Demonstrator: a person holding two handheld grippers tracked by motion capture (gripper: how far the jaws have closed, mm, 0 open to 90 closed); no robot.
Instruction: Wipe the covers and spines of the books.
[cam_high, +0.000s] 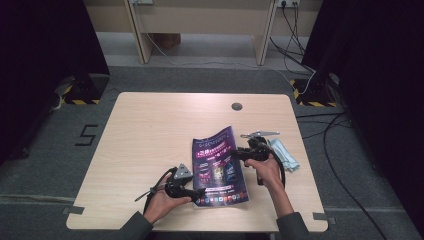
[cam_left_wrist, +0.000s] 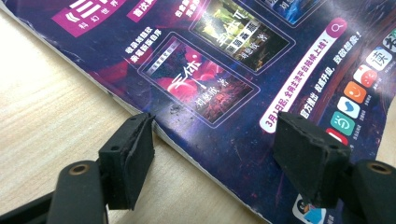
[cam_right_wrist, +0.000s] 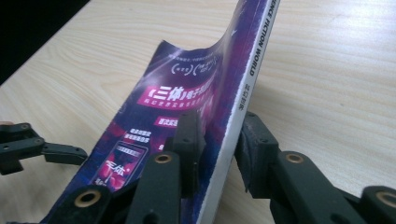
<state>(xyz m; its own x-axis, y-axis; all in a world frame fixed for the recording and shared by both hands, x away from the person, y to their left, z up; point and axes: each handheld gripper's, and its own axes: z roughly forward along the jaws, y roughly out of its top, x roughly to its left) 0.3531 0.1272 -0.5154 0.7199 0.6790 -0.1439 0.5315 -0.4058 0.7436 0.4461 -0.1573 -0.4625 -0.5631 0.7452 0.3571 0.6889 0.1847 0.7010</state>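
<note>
Lying flat on the pale wood-grain table (cam_high: 140, 150), one glossy purple magazine (cam_high: 218, 167) was worked by two black grippers. Its white spine read "SCIENCE FICTION WORLD". The right gripper (cam_right_wrist: 219, 140) pinched that spine edge between both pads, lifting it. The left gripper (cam_left_wrist: 215, 149) stood wide open, one pad over the cover, gripping nothing.

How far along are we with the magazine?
Done: right gripper is clamped on the magazine at its spine, lifting that edge. In hand: left gripper stands open at the opposite edge, one jaw over the cover. Left: closing it; the magazine's left side lies on the table.
</note>
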